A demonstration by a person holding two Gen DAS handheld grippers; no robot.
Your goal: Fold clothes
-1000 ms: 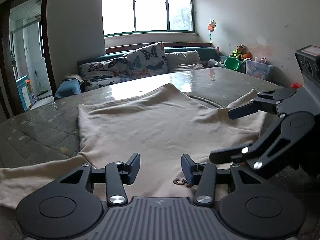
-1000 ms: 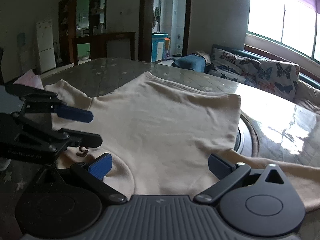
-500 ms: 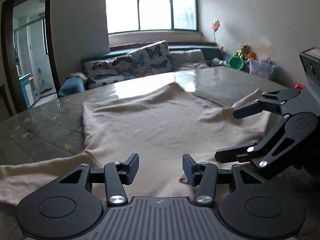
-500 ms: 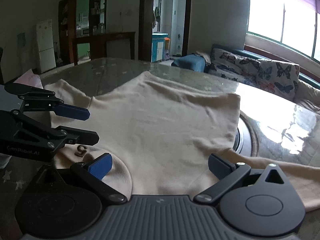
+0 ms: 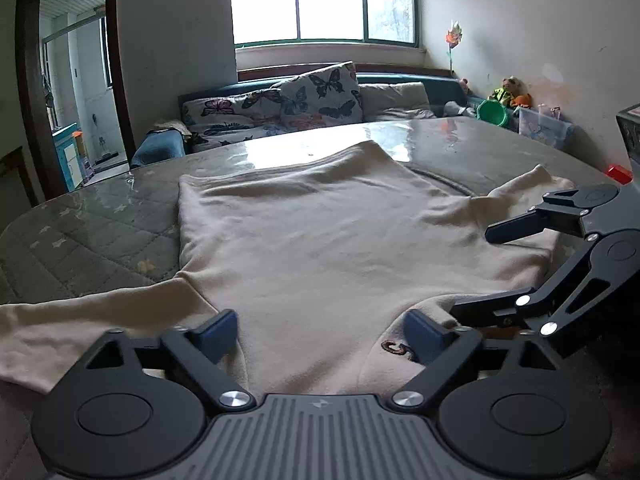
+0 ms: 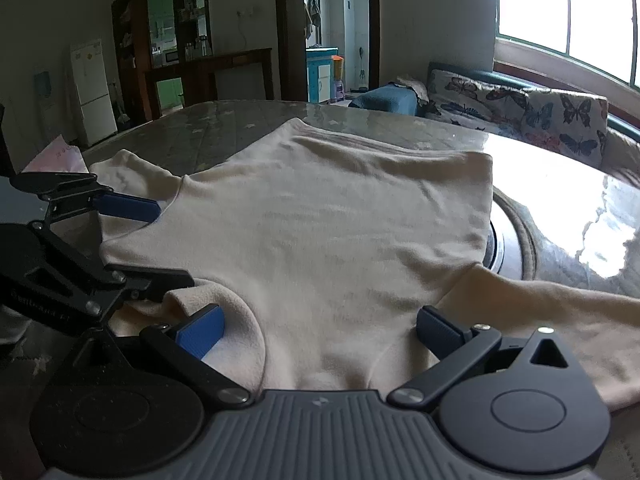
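A cream long-sleeved top [image 5: 320,232] lies flat on the round table, collar end towards me and sleeves spread to both sides. My left gripper [image 5: 320,332] hovers over the collar's left shoulder. Its jaws are opening, and cloth lies under the gap with neither pad pressing on it. A small brown mark [image 5: 394,347] on the collar sits by its right pad. My right gripper [image 6: 320,330] stands wide open over the collar edge of the top [image 6: 340,232], gripping nothing. Each gripper shows in the other's view: the right gripper [image 5: 488,268], the left gripper [image 6: 160,244].
The glossy table top [image 5: 460,148] has a round turntable ring [image 6: 516,236] partly under the top. A red object [image 5: 620,174] sits at the table's right edge and a pink paper [image 6: 56,156] at its far left. A butterfly-print sofa [image 5: 304,100] stands beyond.
My left gripper's jaws have spread from a narrow gap to wide apart. The right gripper stays wide open, and both grippers have barely shifted over the collar.
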